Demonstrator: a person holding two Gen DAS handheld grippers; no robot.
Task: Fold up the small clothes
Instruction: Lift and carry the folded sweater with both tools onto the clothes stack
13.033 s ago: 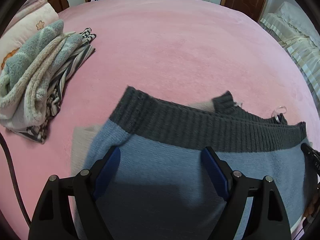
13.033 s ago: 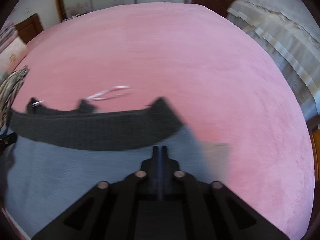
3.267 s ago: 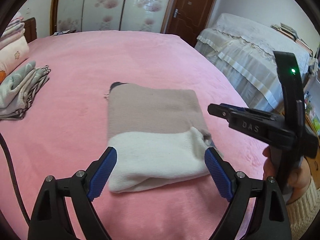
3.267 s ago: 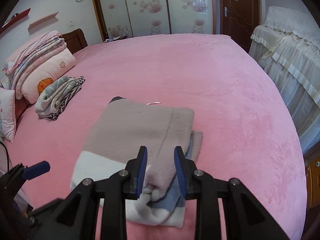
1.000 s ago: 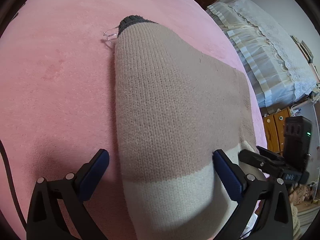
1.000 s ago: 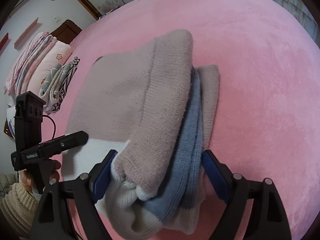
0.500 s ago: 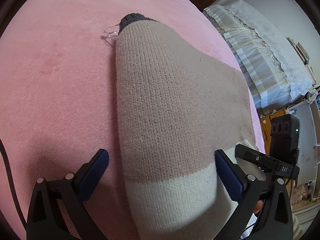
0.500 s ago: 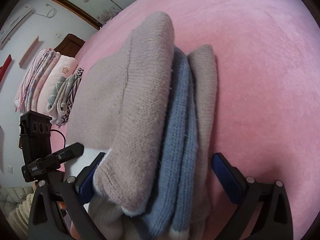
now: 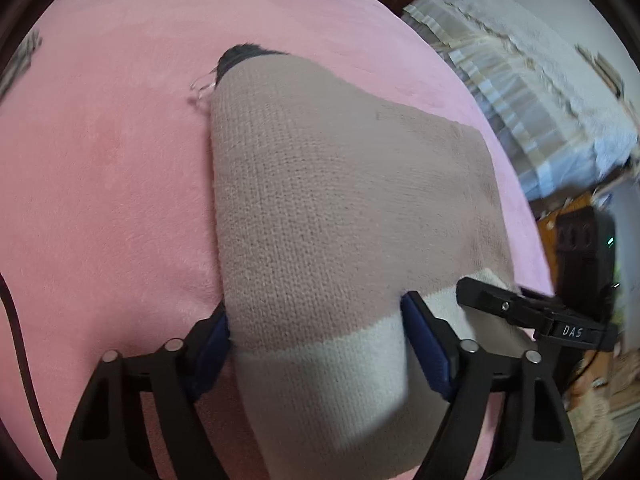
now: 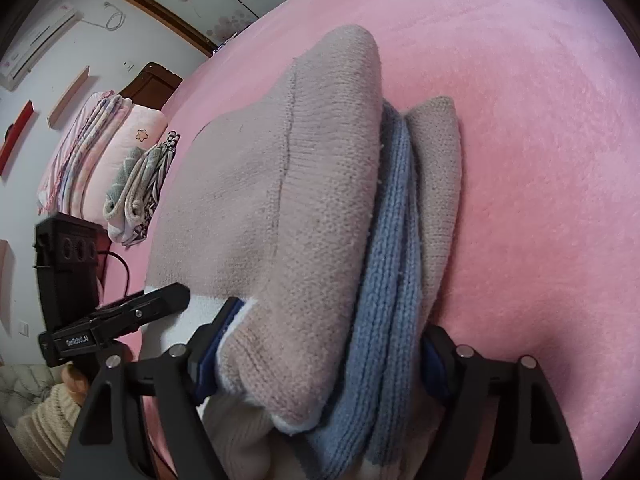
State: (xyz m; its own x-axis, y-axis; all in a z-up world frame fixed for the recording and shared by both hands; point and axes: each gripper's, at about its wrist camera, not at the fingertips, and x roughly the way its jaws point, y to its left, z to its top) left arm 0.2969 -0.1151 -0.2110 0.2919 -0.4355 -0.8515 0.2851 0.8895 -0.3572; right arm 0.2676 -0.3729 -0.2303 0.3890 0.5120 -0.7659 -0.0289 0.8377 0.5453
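A folded knit sweater (image 9: 328,200), beige with a cream band, lies on the pink bed (image 9: 100,160). Its dark grey collar (image 9: 244,54) pokes out at the far end. My left gripper (image 9: 314,308) is closing on the near left part of the bundle, both blue pads pressing into the knit. In the right wrist view the sweater (image 10: 304,200) shows its blue inner layer (image 10: 392,240) along the open side. My right gripper (image 10: 332,320) is closing around that layered end, pads against the cloth. Each gripper shows in the other's view: right (image 9: 520,312), left (image 10: 132,316).
A pile of folded clothes (image 10: 136,188) and stacked pillows (image 10: 88,148) sit at the bed's far left. A second bed with a white cover (image 9: 520,80) stands to the right. A cream knit sleeve (image 10: 44,420) is at lower left. A clear plastic loop (image 9: 200,84) lies by the collar.
Both pairs of jaws have narrowed from wide apart onto the sweater's near end. The left view has shifted a little, and the bundle bulges up between the pads.
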